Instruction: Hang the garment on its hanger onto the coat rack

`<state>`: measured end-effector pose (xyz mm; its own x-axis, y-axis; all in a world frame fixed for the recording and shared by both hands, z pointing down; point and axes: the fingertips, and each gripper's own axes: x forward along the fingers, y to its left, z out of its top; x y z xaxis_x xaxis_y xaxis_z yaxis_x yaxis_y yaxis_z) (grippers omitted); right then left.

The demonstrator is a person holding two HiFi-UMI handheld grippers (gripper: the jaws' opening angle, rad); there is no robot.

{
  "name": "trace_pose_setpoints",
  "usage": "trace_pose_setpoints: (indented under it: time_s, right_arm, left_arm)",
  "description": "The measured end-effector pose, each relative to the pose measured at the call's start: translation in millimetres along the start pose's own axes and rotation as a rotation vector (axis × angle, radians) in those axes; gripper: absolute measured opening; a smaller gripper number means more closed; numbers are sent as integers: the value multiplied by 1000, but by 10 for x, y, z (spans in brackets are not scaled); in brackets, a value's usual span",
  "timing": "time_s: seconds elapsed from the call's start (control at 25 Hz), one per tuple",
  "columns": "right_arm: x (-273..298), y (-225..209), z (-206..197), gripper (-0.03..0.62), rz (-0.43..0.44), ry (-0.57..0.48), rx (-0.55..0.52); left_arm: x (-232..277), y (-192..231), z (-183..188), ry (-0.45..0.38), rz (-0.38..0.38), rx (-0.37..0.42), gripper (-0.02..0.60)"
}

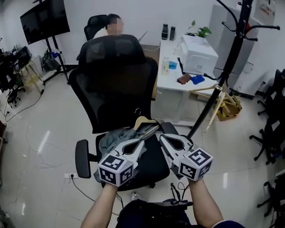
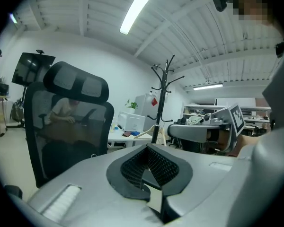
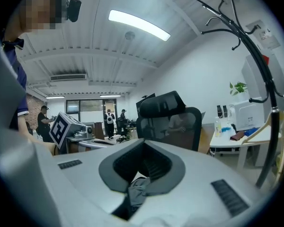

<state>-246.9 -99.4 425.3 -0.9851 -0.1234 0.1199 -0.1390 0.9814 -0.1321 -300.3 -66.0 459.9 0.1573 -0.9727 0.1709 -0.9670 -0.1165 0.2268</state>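
Note:
A grey garment (image 1: 115,139) on a wooden hanger (image 1: 143,122) lies on the seat of a black office chair (image 1: 116,75). My left gripper (image 1: 154,127) reaches in from below left and is shut, with a pale piece of the hanger (image 2: 156,201) pinched between its jaws. Beside it, my right gripper (image 1: 162,137) is shut on a fold of the grey garment (image 3: 138,187). Both point nearly level. The black coat rack (image 1: 232,51) stands to the right of the chair, apart from both grippers. Its pole and hooks also show as the coat rack (image 2: 162,98) and the coat rack (image 3: 265,79).
A second wooden hanger (image 1: 218,91) hangs low on the rack. A white desk (image 1: 173,80) with a printer (image 1: 199,53) stands behind it. A person sits beyond the chair back. A screen on a stand (image 1: 45,18) is far left; dark chairs (image 1: 275,127) line the right.

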Motion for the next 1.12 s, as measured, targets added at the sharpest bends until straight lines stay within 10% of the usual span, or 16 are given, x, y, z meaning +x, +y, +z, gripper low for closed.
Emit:
trace_pose_setpoints:
  time_s: [0.68, 1.12]
  right_arm:
    - [480, -152, -215, 0, -67, 61, 50]
    - [702, -283, -712, 0, -127, 107, 141]
  left_arm:
    - [333, 524, -255, 77, -32, -33, 6]
    - [769, 1224, -1154, 175, 47, -45, 78]
